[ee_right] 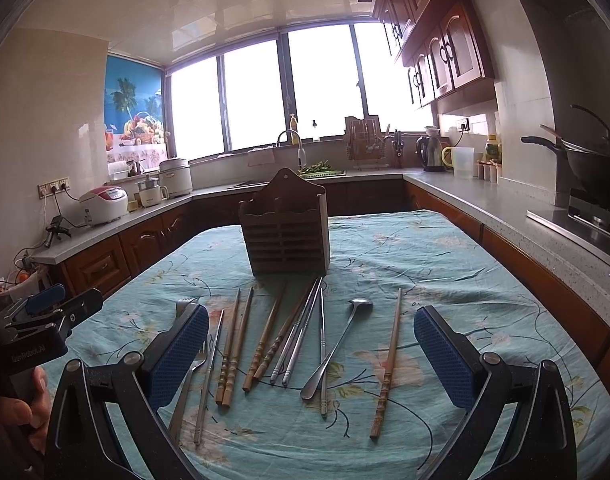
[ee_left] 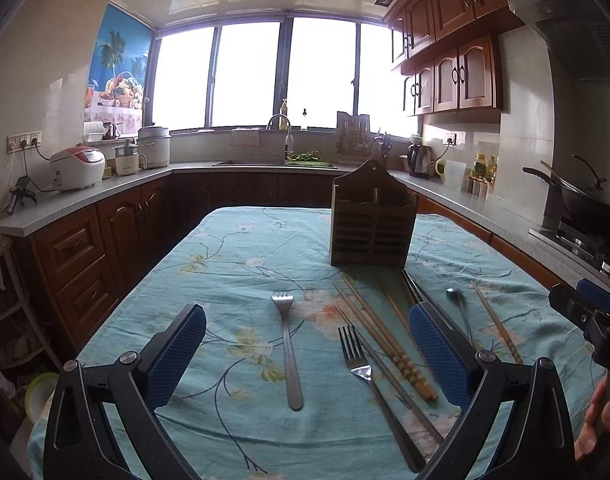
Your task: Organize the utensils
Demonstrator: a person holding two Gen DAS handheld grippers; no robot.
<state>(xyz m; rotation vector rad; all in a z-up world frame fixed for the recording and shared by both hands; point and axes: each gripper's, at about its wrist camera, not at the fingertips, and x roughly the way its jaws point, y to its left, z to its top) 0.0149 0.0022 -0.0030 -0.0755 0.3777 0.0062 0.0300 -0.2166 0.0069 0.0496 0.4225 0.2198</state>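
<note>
- Utensils lie loose on the floral tablecloth [ee_right: 425,248], in front of the upright wooden holder [ee_right: 285,232]: wooden chopsticks [ee_right: 235,344], metal chopsticks [ee_right: 299,336], a spoon [ee_right: 337,344] and forks [ee_left: 287,344].
- Left gripper [ee_left: 307,354] hangs above the forks, jaws spread wide, holding nothing.
- Right gripper [ee_right: 311,354] hangs over the chopsticks, jaws wide, also holding nothing.
</note>
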